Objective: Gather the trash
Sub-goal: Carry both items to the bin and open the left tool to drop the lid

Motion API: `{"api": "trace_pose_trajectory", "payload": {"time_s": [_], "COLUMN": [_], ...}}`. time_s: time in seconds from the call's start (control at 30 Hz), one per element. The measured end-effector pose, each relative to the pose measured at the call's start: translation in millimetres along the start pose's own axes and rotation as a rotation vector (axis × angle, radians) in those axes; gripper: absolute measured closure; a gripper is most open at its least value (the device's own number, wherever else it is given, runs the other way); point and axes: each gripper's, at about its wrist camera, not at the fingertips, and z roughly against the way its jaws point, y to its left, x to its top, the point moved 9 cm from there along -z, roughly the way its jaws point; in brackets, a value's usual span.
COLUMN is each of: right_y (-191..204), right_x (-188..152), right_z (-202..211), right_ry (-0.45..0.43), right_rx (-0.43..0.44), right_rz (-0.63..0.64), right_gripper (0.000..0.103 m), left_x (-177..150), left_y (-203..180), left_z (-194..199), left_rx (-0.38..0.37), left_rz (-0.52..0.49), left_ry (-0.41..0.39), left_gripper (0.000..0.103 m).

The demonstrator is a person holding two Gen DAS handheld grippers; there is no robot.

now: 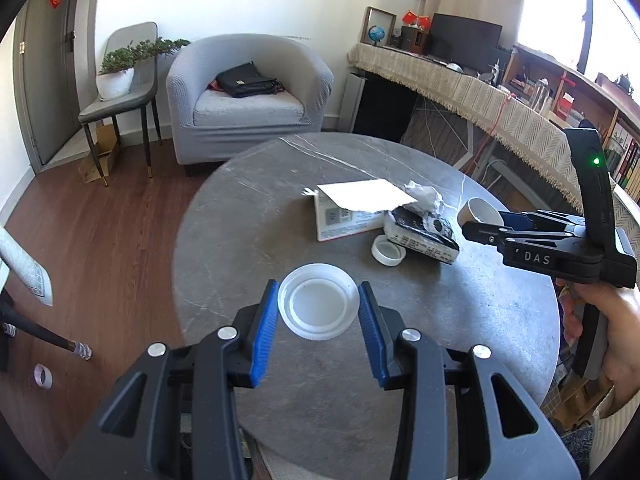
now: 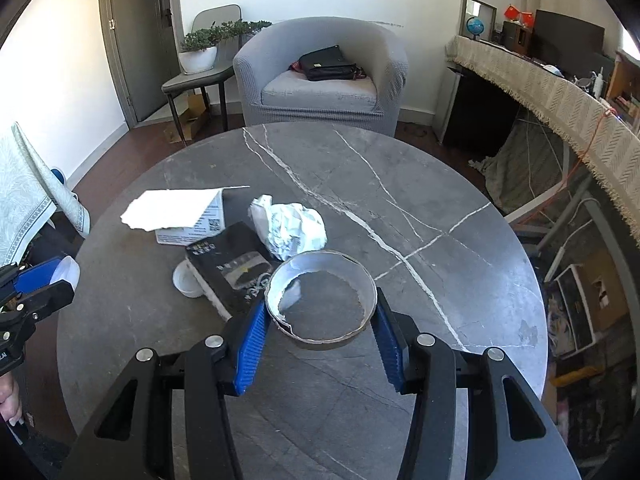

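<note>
On the round grey marble table [image 1: 260, 220] lie a white box with a torn flap [image 1: 352, 216], a black packet [image 1: 420, 238], crumpled white paper [image 1: 424, 196] and a small white cap [image 1: 388, 252]. My left gripper [image 1: 319, 288] is shut on a white plastic lid [image 1: 319, 306], with both blue pads against its rim. My right gripper [image 2: 320, 302] is shut on a cardboard ring [image 2: 324, 338], whose sides the pads touch. The right gripper [image 1: 486, 222] also shows at the right of the left wrist view, with a hand on it. The black packet [image 2: 232, 276] and paper [image 2: 288, 228] lie just beyond the ring.
A grey armchair [image 1: 248, 100] with a black bag stands behind the table, and a chair with a potted plant [image 1: 120, 68] is to its left. A long desk with a fringed cloth [image 1: 480, 92] runs along the right. A tape roll [image 1: 43, 376] lies on the wooden floor.
</note>
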Motion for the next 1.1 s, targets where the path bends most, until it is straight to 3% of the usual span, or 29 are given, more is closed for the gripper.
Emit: {"api": "trace_pose_trajectory", "payload": {"time_s": [0.57, 1.1], "right_y": [139.7, 238.7], "right_x": [26.9, 37.3], "right_z": [10.6, 7.0], "right_ry": [-0.054, -0.064], "right_rx": [0.236, 0.369], "right_rz": [0.104, 0.171], "right_gripper": [0.052, 0.052], "left_x": [-25.9, -96.7], "left_y": [112.1, 197.4], "left_z": [22.8, 11.5], "left_rx": [0.122, 0.193], "left_rz": [0.139, 0.232], "left_ry": [-0.01, 0.142], "left_gripper": [0.061, 0.061]}}
